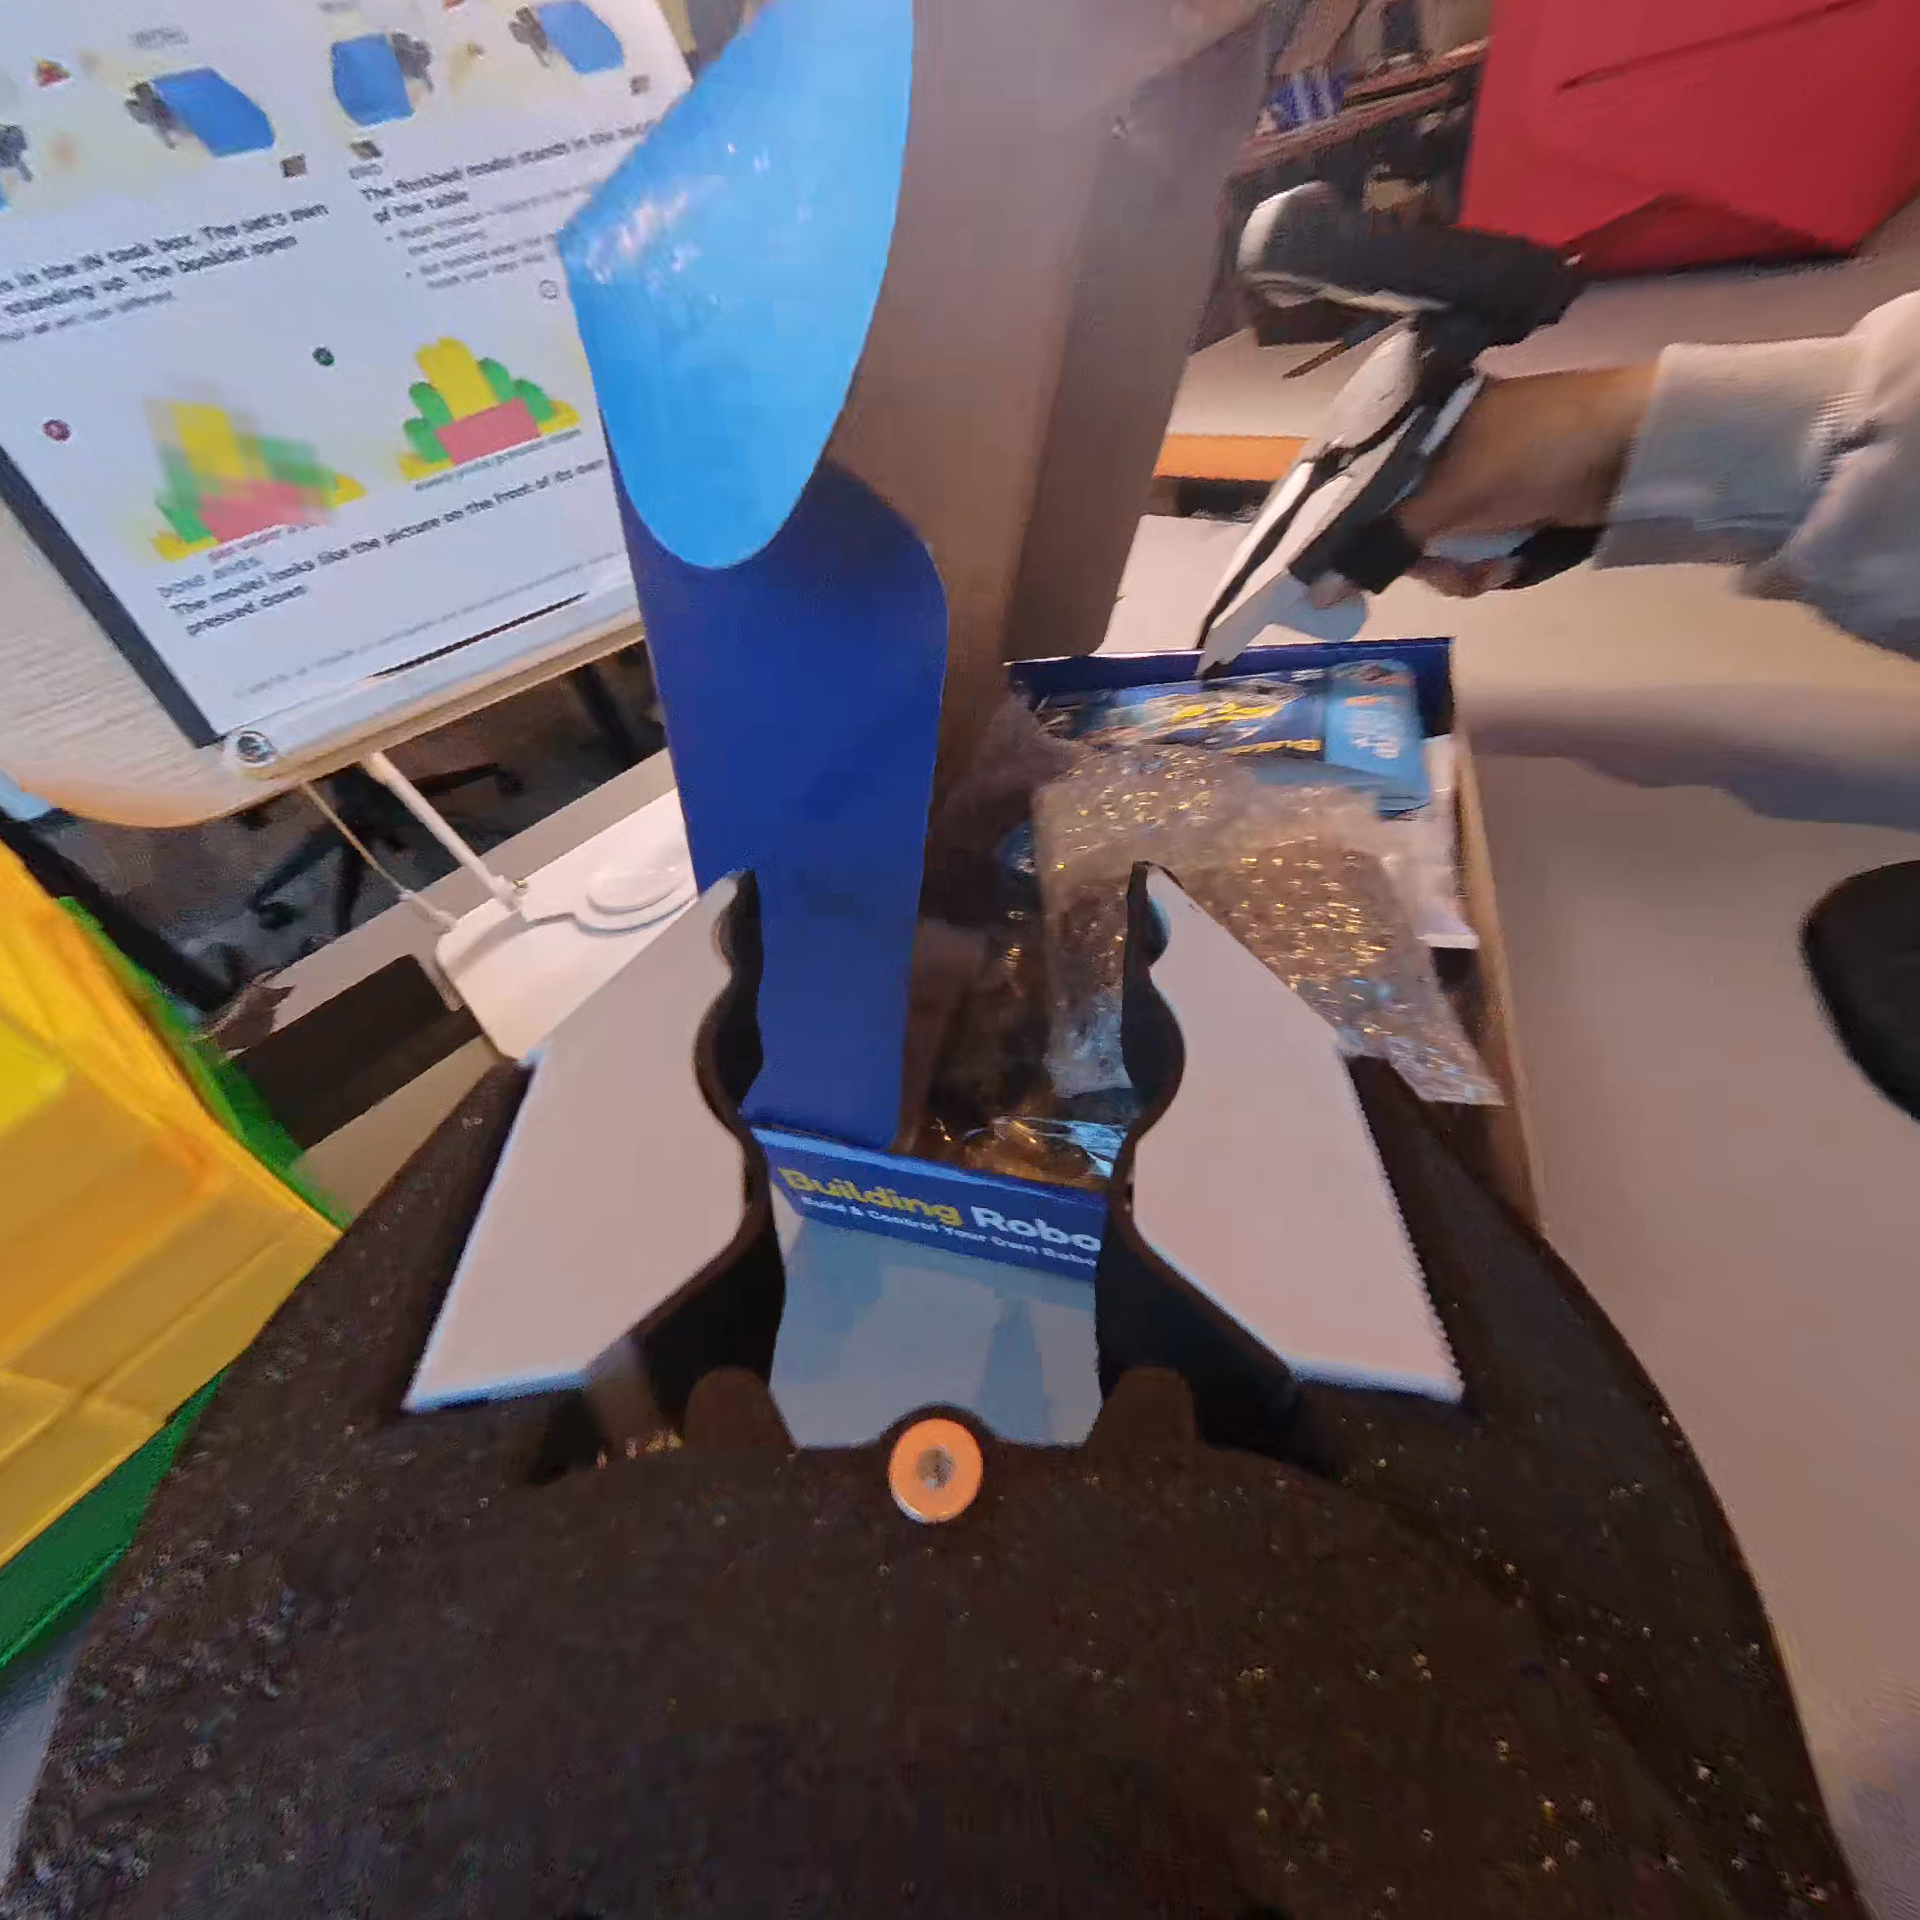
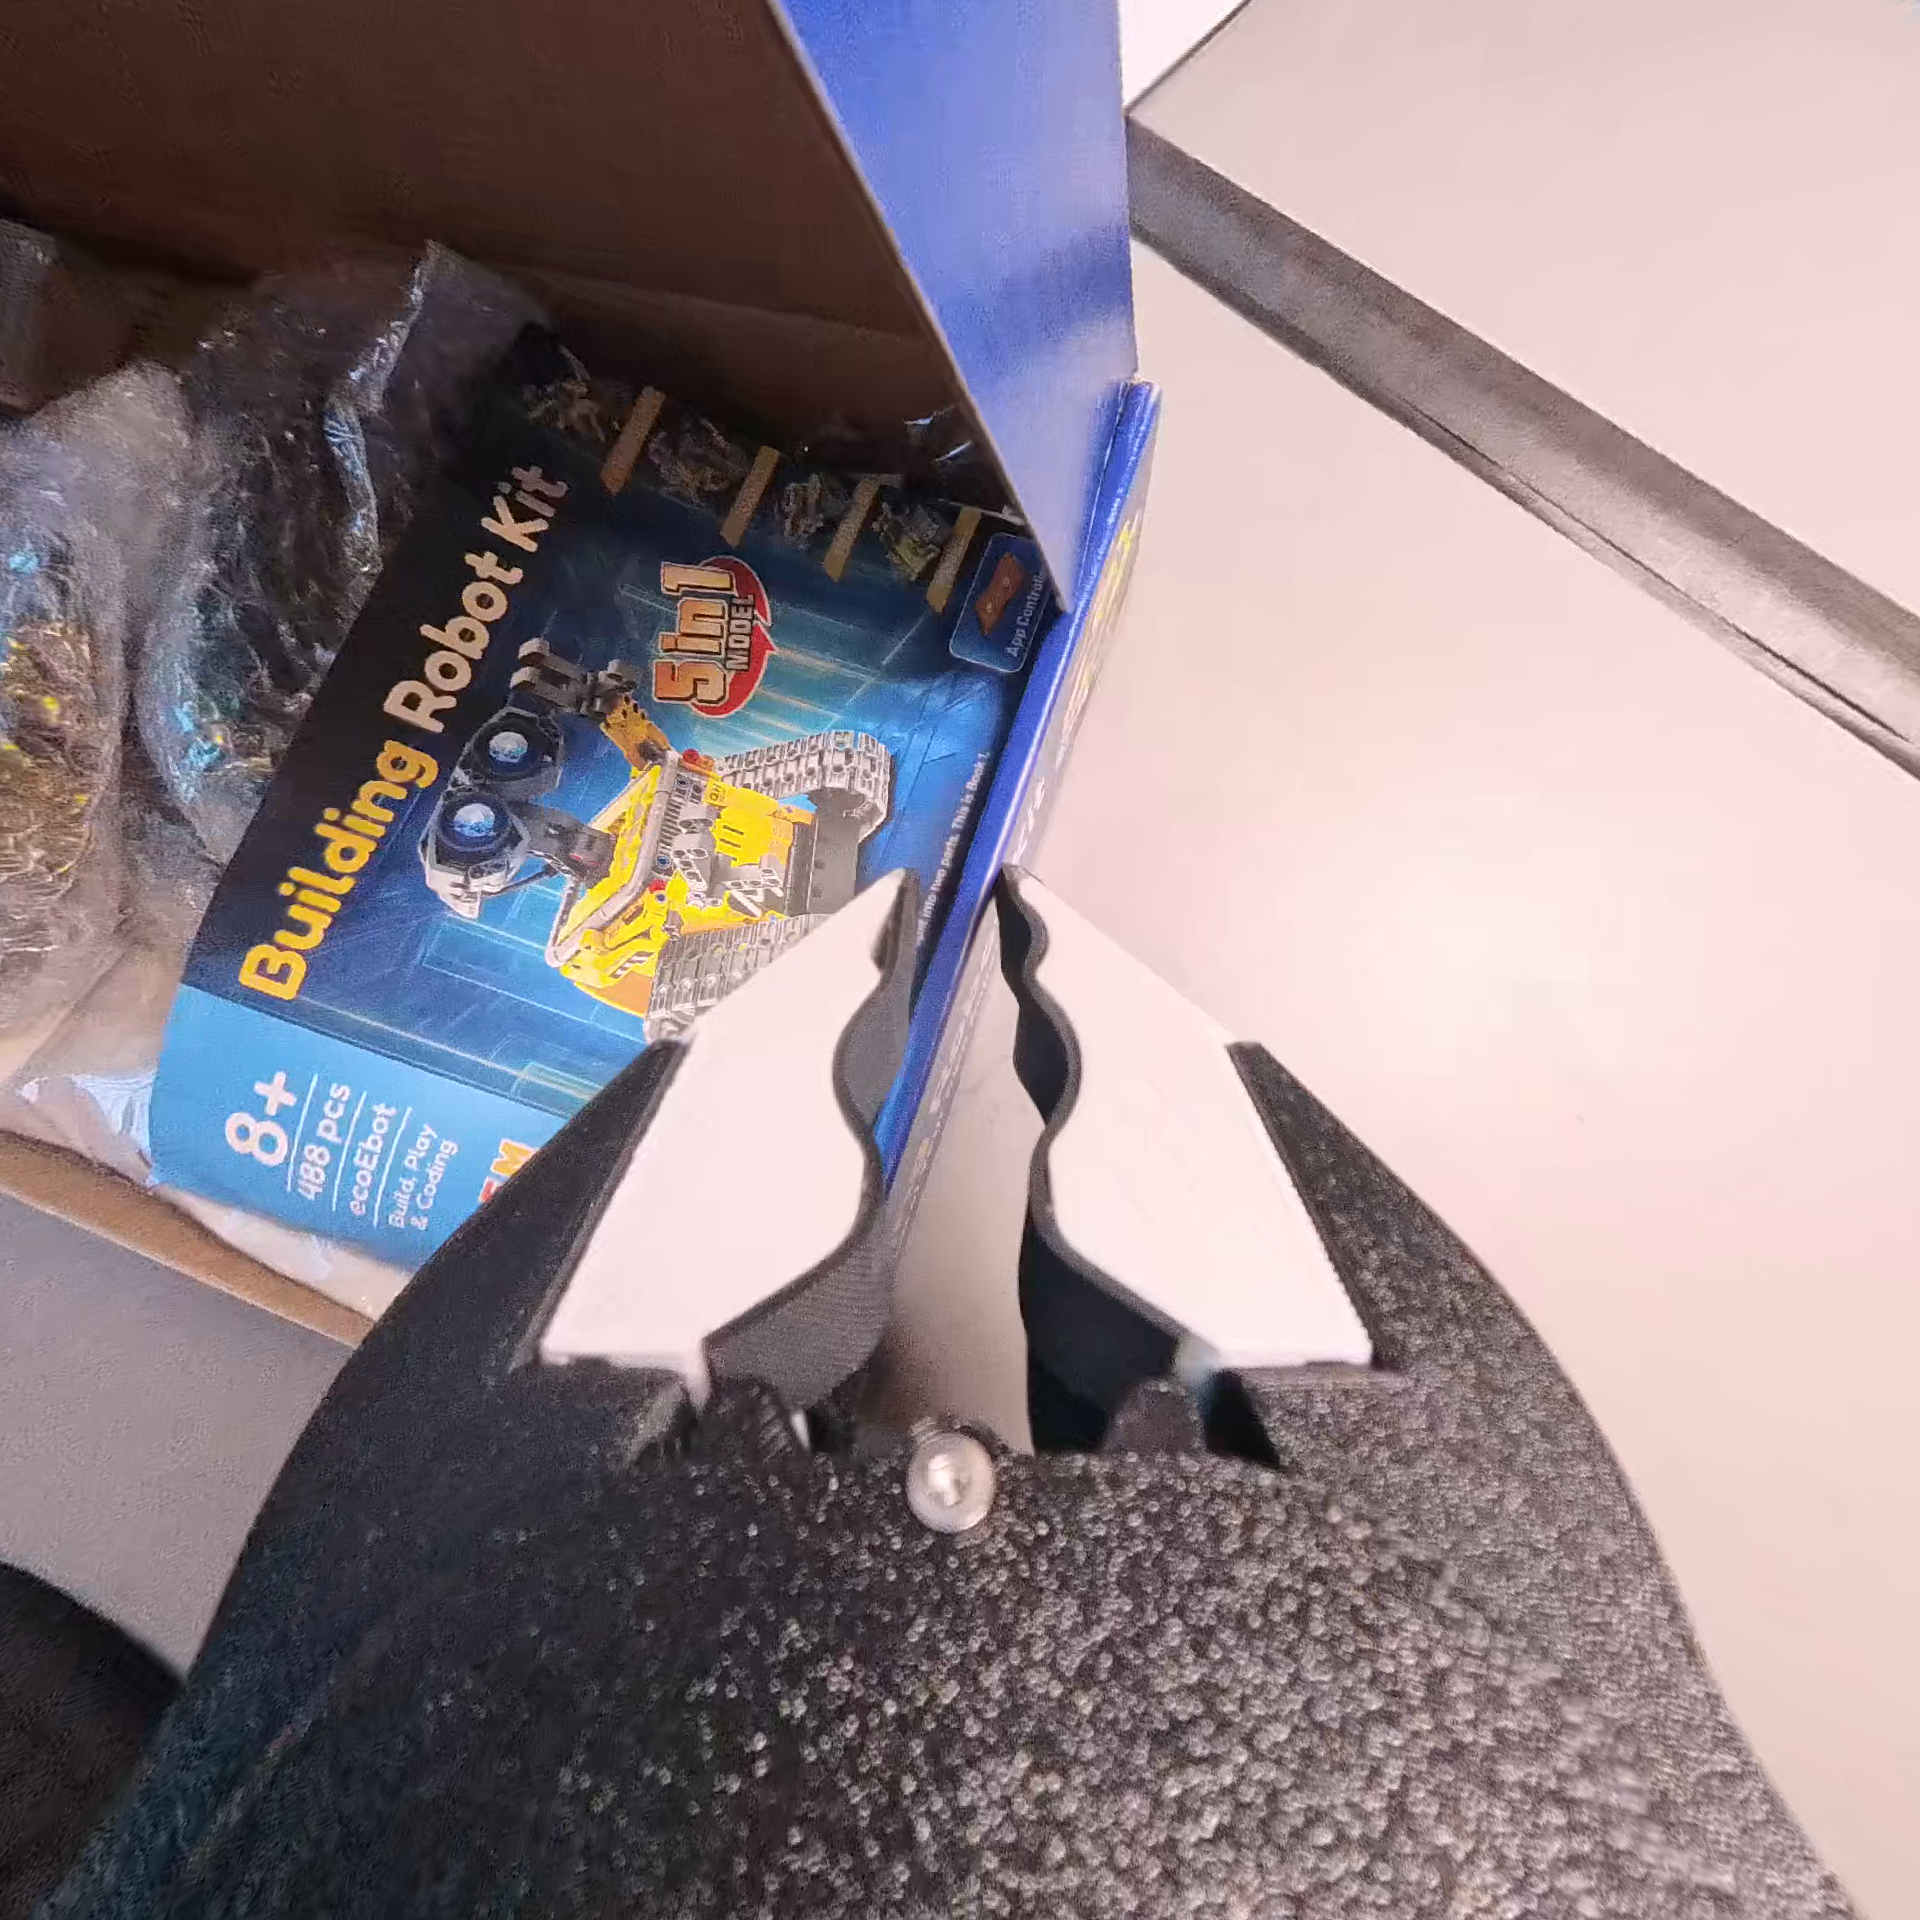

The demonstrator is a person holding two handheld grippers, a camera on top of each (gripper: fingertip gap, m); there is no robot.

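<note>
An open blue cardboard box (image 1: 940, 1210) lies on the table, its brown-lined lid (image 1: 1023, 364) standing upright. Inside are clear plastic bags of small parts (image 1: 1195, 862) and a blue booklet (image 2: 623, 831) with a yellow robot picture. My left gripper (image 1: 935, 883) is open and straddles the box's near end wall; a tall blue side flap (image 1: 821, 727) rises between its fingers, close to the left one. My right gripper (image 2: 951, 878) is pinched on the box's far end wall (image 2: 1049, 665). It also shows in the left wrist view (image 1: 1236, 623), held by a hand.
A yellow and green bin (image 1: 104, 1195) stands at the left. A white instruction board (image 1: 312, 364) on a stand is behind it. A red object (image 1: 1683, 114) is at the back right. The table's dark edge (image 2: 1507, 416) runs past the box.
</note>
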